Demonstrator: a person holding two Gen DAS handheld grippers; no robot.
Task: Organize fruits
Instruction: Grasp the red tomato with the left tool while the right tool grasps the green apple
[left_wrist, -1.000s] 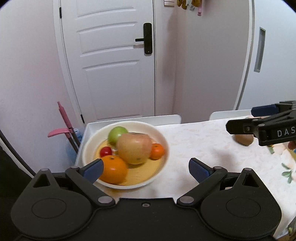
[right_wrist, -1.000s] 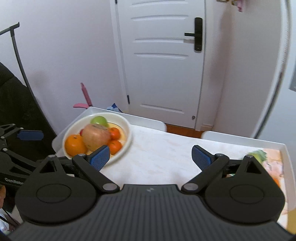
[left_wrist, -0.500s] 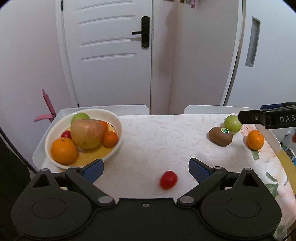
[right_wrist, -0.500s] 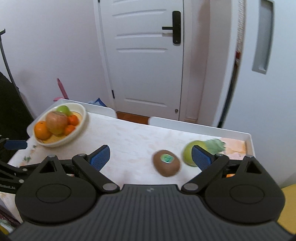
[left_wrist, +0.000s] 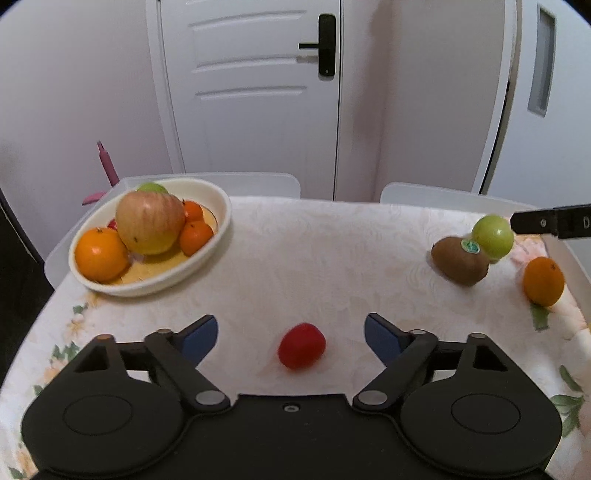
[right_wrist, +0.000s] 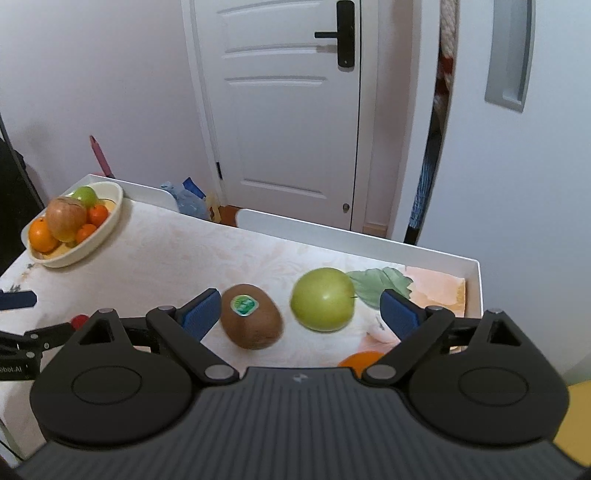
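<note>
Kiwi (right_wrist: 251, 316) with green sticker nearer now between right gripper (right_wrist: 300, 312) spread fingers; left gripper (left_wrist: 291, 335) likewise spread, empty.

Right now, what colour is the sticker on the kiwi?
Green with a white rim, on the brown kiwi; clearest in the right wrist view.

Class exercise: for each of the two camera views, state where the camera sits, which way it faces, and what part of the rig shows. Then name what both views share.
Left wrist: sits on the left gripper, looking forward along its open fingers at the red fruit; the right gripper's tip shows at the right edge.
Right wrist: sits on the right gripper, facing the kiwi and green apple between its open fingers.
Shared: bowl, kiwi, apple, door.
</note>
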